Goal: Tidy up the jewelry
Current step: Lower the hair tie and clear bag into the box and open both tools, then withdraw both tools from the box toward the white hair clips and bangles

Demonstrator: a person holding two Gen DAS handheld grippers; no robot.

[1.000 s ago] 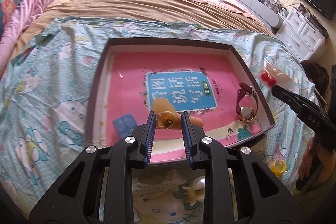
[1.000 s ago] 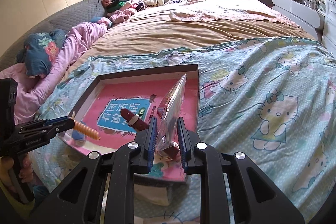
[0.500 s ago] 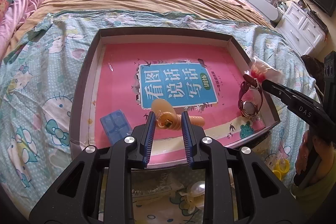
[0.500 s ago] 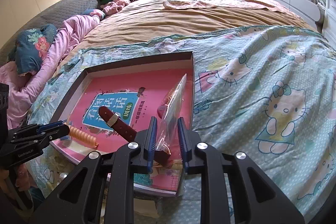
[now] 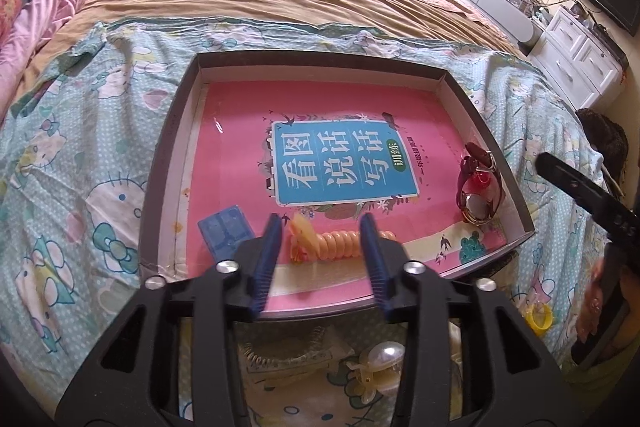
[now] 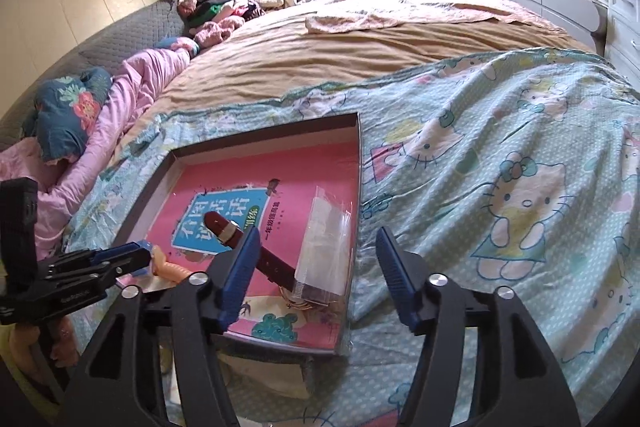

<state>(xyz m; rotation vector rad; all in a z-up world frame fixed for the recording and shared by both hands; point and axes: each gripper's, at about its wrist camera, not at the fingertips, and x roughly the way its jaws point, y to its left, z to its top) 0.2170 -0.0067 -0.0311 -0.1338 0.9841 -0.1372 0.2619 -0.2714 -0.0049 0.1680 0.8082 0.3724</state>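
A dark shallow box (image 5: 172,131) with a pink book as its floor lies on the bed. My left gripper (image 5: 322,227) is open, and an orange spiral hair tie (image 5: 340,241) lies in the box between its fingers. My right gripper (image 6: 316,251) is open above the box's right side (image 6: 359,155). A clear plastic bag (image 6: 326,247) with a red piece (image 5: 480,181) lies on a dark red watch (image 6: 256,251) there, which also shows in the left wrist view (image 5: 478,205). A blue card (image 5: 226,233) lies in the box at left.
A pearl hair claw (image 5: 382,361), a comb-like clip (image 5: 280,359) and a yellow ring (image 5: 538,319) lie on the Hello Kitty sheet (image 6: 500,195) in front of the box. Pink bedding (image 6: 132,95) is at left, white drawers (image 5: 576,59) at right.
Both grippers have opened. The left has let go of the orange hair tie, which now lies in the box. The right has let go of the plastic bag, now lying on the watch.
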